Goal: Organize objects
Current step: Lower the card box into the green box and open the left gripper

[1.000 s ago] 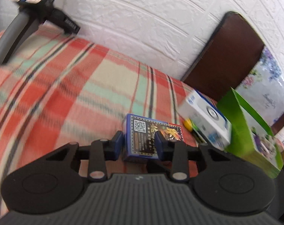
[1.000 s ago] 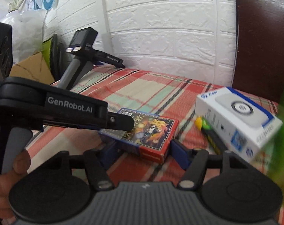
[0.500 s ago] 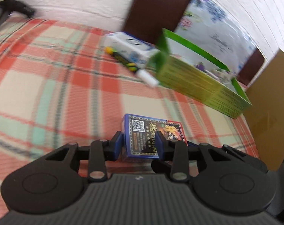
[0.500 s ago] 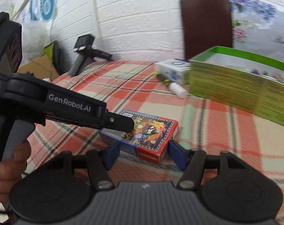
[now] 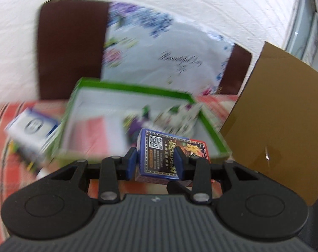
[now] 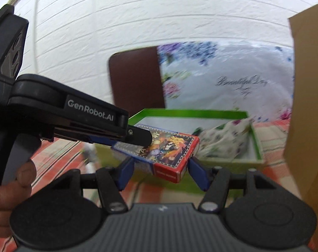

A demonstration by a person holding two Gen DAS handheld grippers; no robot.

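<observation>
I have the card box point(image 5: 169, 157) clamped at one end by my left gripper point(image 5: 155, 160) and at the other by my right gripper point(image 6: 161, 169). It hangs clear of the plaid tablecloth point(image 6: 51, 153), at the near wall of the open green box point(image 5: 135, 89).

Glossy printed cardboard card box point(image 5: 167, 157); woven plaid tablecloth point(image 6: 53, 153) — matt; green paperboard tray point(image 5: 135, 89); plain brown cardboard point(image 5: 285, 115) — matt.

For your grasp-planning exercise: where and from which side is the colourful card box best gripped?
Grip the card box across its narrow width, pads on the two long side faces, coming in from a short end. It is flat and rectangular, so those parallel sides likely suit the pads. The left gripper and right gripper both clamp it so.
</observation>
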